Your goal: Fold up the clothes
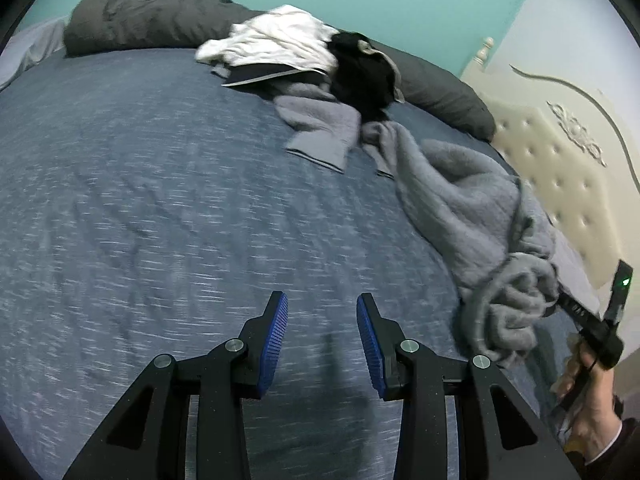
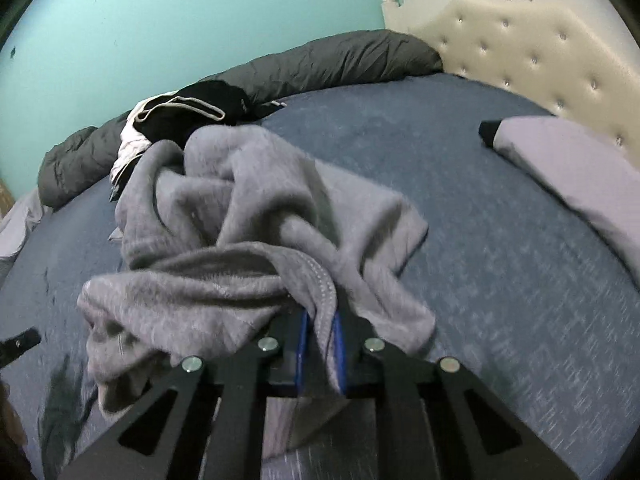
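Across a blue heathered bedspread [image 1: 160,200], the right gripper [image 2: 320,340] clamps a crumpled grey fleece garment [image 2: 248,216] trailing toward the far-edge clothes pile [image 1: 304,56], while the left gripper [image 1: 322,340] hovers wide open, empty, just beside it.

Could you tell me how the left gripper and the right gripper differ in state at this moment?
The left gripper is open, its blue pads apart with nothing between them, while the right gripper is shut on the grey fleece garment. The left gripper hangs over bare blue bedspread; the right gripper has the garment bunched and draped over its fingers. Both have black fingers with blue ribbed pads.
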The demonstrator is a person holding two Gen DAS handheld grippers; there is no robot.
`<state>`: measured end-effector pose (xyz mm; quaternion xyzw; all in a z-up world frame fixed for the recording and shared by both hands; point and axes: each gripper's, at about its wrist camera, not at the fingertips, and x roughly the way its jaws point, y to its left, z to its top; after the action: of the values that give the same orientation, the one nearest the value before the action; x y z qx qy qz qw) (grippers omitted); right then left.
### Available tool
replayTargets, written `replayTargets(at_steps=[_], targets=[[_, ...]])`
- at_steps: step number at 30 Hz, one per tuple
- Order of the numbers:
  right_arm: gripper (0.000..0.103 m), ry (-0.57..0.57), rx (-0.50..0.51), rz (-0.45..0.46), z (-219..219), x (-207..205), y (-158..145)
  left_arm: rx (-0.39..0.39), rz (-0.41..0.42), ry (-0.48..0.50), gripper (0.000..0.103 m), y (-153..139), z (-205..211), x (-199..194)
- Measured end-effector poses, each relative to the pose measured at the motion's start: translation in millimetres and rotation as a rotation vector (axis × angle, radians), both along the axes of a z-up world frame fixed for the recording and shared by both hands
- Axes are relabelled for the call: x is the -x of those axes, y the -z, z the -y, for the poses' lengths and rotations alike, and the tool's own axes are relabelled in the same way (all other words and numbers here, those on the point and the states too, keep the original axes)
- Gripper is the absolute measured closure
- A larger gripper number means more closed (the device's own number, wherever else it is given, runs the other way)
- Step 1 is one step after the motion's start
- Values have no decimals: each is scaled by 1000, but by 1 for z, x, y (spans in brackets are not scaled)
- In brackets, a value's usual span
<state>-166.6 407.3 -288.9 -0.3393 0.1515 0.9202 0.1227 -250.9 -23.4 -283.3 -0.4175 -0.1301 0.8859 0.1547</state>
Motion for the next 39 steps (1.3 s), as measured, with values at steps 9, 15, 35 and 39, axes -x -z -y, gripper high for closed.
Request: replayTargets(at_steps=[9,15,35,39], targets=[[92,-26,126,-33,-7,-5,6,-19,-28,203,64,-1,-89,6],[92,-54,157,-26,-7,-8,13,-41,-31,263,64,5,-128,17],[92,0,188,-1,-26,-19,18,-181,-19,533,95,-12,-169,-15],[92,0,182,-5,-25,-20,15,-175,-31,419,84,-14,-148,-1]])
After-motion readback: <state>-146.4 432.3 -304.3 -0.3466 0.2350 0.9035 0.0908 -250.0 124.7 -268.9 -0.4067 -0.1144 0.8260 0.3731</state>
